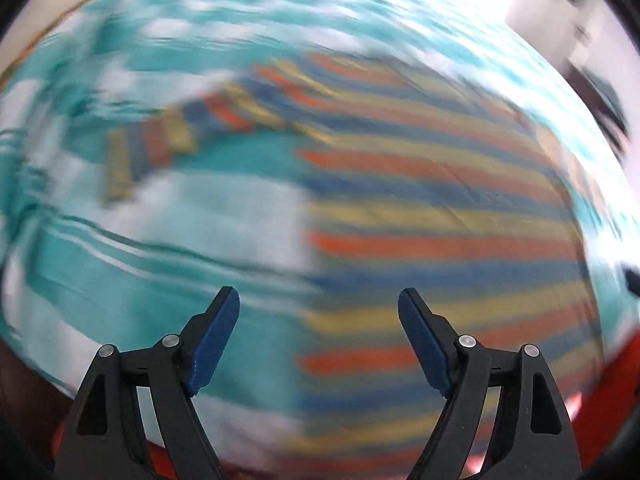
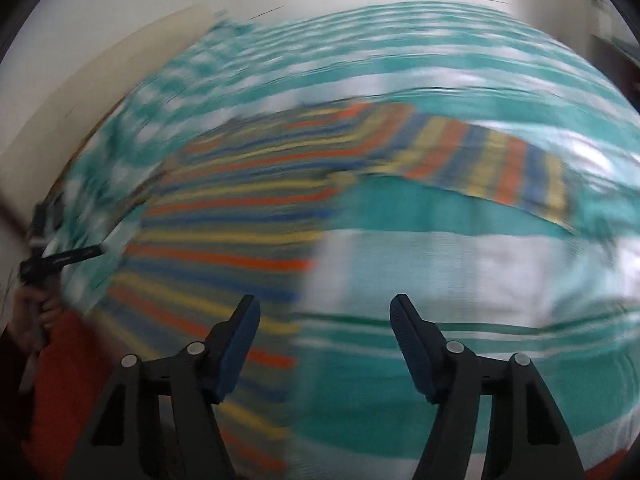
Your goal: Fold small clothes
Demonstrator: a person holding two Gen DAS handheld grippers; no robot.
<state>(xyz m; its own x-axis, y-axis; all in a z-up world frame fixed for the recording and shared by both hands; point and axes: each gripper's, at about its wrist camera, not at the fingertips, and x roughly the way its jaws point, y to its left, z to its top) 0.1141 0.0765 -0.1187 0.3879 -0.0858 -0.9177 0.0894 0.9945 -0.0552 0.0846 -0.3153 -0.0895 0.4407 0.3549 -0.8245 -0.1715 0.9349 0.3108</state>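
Folding looks barely begun: striped shirt [image 1: 420,208] lies flat on the bedsheet [image 1: 224,320], one sleeve possibly tucked. Left gripper [image 1: 319,336] and right gripper [image 2: 325,344] gape, empty.

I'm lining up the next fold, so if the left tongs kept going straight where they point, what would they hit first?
Most likely the striped shirt, near its left edge where it meets the teal and white sheet. The open left tongs hold nothing; blur makes depth uncertain.

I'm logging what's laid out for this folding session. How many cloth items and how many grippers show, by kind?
Striped garments (orange, yellow, blue): 1, the striped garment, lying spread with one sleeve out
Teal-and-white covers underneath: 1, the teal checked cover
Grippers: 2, the left gripper and the right gripper, both open with nothing between the jaws
Total: 4
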